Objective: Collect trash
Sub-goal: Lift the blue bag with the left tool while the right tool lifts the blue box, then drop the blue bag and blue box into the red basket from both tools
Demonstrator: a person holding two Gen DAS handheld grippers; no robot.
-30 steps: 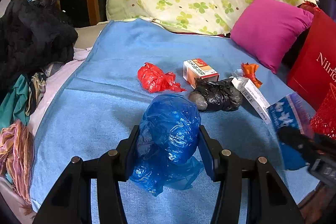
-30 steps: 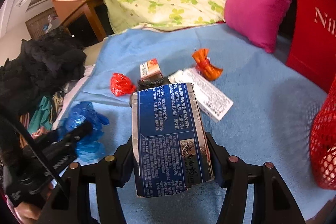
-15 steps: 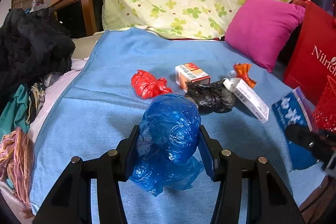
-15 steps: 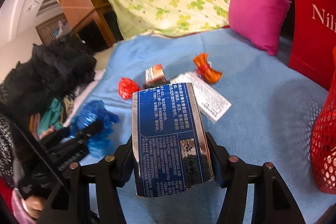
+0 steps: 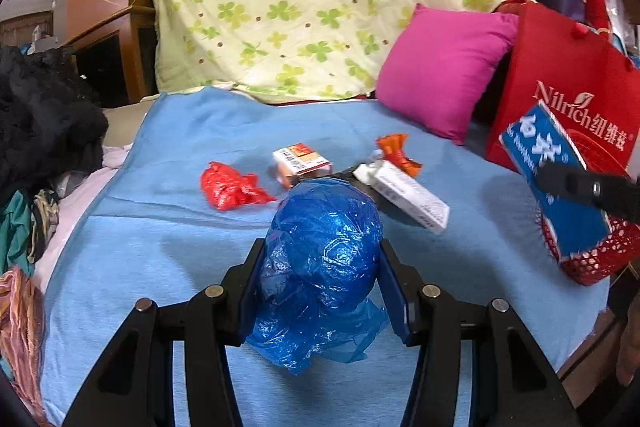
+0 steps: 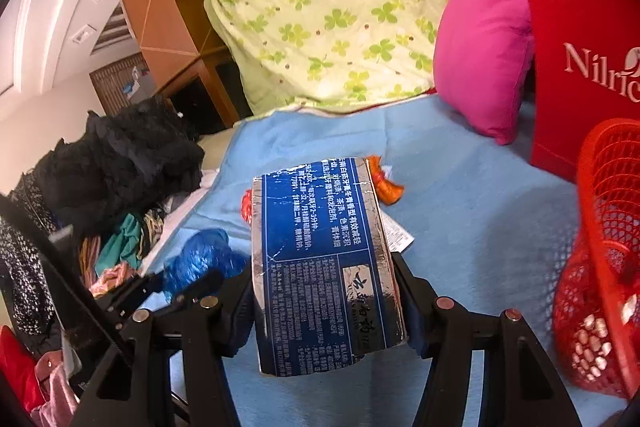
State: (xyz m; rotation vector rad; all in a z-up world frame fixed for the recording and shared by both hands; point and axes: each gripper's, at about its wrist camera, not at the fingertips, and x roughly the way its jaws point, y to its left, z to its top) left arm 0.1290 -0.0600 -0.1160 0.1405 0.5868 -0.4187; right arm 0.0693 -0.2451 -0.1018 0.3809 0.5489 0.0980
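My left gripper [image 5: 320, 283] is shut on a crumpled blue plastic bag [image 5: 320, 259] and holds it above the blue blanket [image 5: 160, 227]. My right gripper [image 6: 326, 291] is shut on a blue carton [image 6: 324, 259]; it also shows in the left wrist view [image 5: 560, 179], raised beside the red mesh basket [image 5: 592, 259]. The basket [image 6: 600, 219] stands at the right of the right wrist view. On the blanket lie a red bag [image 5: 230, 185], an orange-white box [image 5: 302, 161], a white box [image 5: 408, 195] and an orange wrapper [image 5: 398, 153].
A pink pillow [image 5: 444, 67] and a clover-print quilt [image 5: 312, 7] lie at the back. A red shopping bag [image 5: 568, 83] stands behind the basket. A heap of dark clothes [image 5: 40, 115] lies at the left edge of the bed.
Both grippers have risen and moved right with their loads. The blue carton is now up beside the red basket, which has come closer in the right wrist view.
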